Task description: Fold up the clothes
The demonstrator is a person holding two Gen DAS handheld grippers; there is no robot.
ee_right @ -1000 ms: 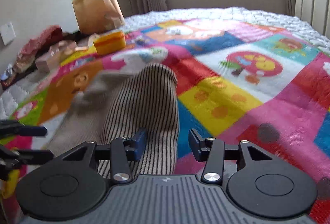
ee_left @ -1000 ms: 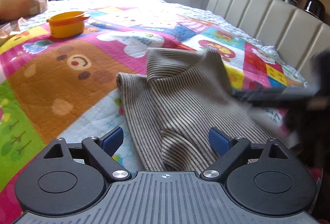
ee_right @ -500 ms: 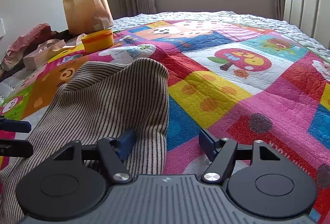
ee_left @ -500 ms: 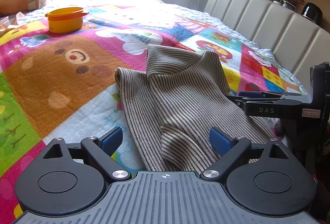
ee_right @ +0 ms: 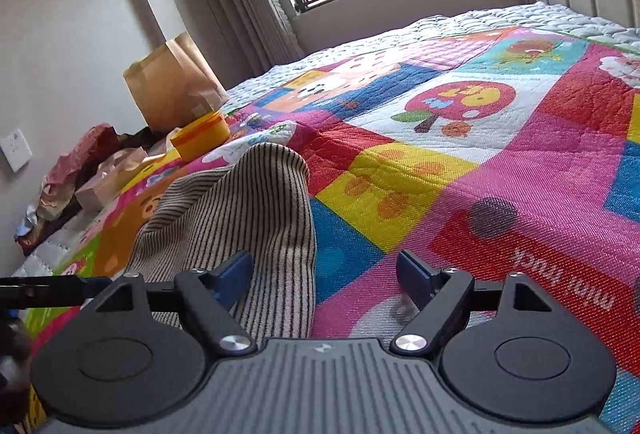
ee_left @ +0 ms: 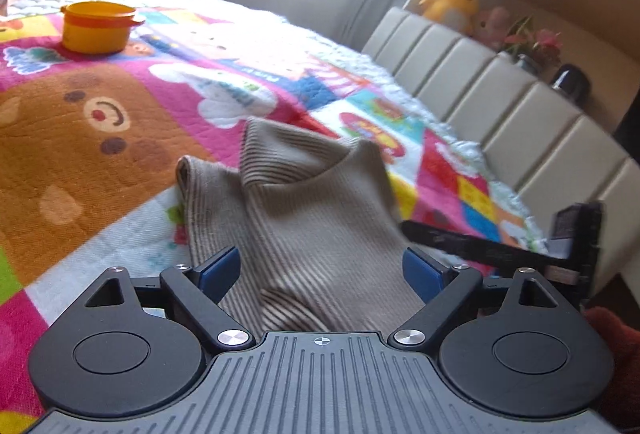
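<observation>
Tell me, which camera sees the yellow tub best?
The left wrist view. There the yellow tub stands whole and unhidden on the quilt, rim and handles showing. The right wrist view shows it smaller, tilted, beside the paper bag.

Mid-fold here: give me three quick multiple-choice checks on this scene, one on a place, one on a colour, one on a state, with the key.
1. Where does the yellow tub stand?
A. on the quilt, beyond the striped garment
B. on the headboard shelf
C. on the garment

2. What colour are the left tool pads?
A. red
B. blue
C. white

3. How do the right tool jaws stand?
A. shut on the garment
B. shut on nothing
C. open

Key: 1 A, the tub sits on the patterned cover past the cloth; 2 B, both pads show blue; 3 C, a wide gap shows between the fingers.
</observation>
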